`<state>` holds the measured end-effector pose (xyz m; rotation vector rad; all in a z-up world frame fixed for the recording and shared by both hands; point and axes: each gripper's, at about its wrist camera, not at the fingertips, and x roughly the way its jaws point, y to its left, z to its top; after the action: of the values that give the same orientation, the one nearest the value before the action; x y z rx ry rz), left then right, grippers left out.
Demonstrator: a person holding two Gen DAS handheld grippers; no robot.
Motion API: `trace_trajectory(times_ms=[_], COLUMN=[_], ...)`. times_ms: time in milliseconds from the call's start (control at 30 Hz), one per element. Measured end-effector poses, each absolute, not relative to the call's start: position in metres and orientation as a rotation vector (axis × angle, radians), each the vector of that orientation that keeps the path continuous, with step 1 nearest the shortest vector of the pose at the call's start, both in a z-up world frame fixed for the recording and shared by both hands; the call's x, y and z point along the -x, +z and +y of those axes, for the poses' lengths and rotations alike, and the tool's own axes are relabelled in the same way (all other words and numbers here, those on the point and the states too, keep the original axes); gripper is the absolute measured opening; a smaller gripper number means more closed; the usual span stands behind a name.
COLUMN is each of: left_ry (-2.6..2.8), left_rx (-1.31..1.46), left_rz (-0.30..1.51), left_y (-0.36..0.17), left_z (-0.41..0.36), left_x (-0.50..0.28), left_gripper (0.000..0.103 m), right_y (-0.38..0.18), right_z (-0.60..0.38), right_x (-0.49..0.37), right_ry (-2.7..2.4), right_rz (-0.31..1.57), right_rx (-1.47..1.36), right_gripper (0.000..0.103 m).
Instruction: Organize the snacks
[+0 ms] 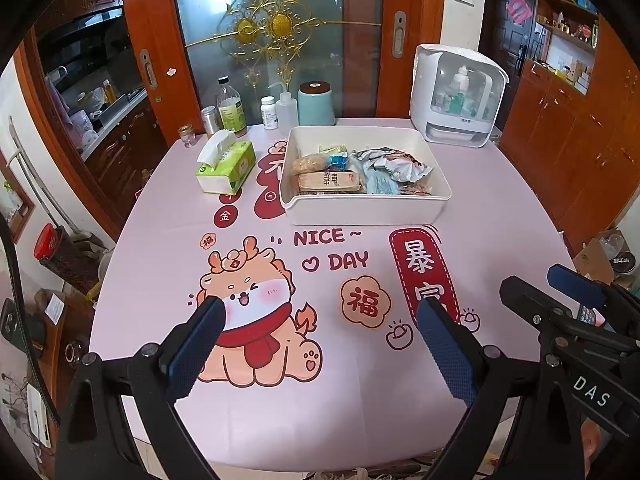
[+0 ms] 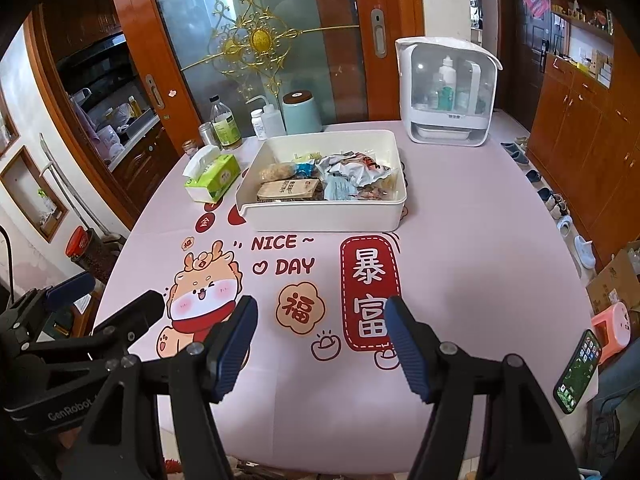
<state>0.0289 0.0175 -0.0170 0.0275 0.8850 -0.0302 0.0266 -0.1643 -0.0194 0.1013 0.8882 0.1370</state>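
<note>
At the far left of the round table covered in a pink printed cloth [image 1: 500, 216], a green soft pack of paper tissues [image 1: 226, 167] lies just beside the white rectangular plastic bin [image 1: 366, 210], with a row of bottles and jars behind it; any reach that swings in from that side risks knocking the tissues or toppling a bottle. The left gripper [image 1: 320, 344] hangs over the bare cloth near the table's front edge, its blue-padded jaws standing apart with nothing between them, well apart from the bin. The snacks, a heap of packets including a flat brown wrapped biscuit bar [image 1: 330, 182] and a crumpled silver foil bag [image 1: 396, 164], all sit inside the bin, and no loose packet shows on the cloth, so the sorting appears done or nearly done, though the bin's near wall hides its lower layer. The foil bag rides high near the rim; a careless nudge of the bin could spill it out. The right gripper [image 2: 320, 342] hovers likewise over the front of the cloth, jaws parted and empty. Farthest right, a black smartphone with a lit screen [image 2: 578, 372] overhangs the table's edge, and a sweep of the right arm could send it to the floor.
</note>
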Motion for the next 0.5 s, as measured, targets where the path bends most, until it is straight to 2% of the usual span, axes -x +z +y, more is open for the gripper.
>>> trace_trajectory(times_ms=[500], left_ry=[-0.025], left_rx=[-0.032], left_rz=[0.891], left_y=[-0.0212], left_z=[0.0178], left_x=[-0.0286], left_gripper=[0.096], right_y=[-0.0265], right_z=[-0.1673], right_x=[-0.0288], right_ry=[0.144], right_rz=[0.902], right_rx=[-0.105], right_gripper=[0.067])
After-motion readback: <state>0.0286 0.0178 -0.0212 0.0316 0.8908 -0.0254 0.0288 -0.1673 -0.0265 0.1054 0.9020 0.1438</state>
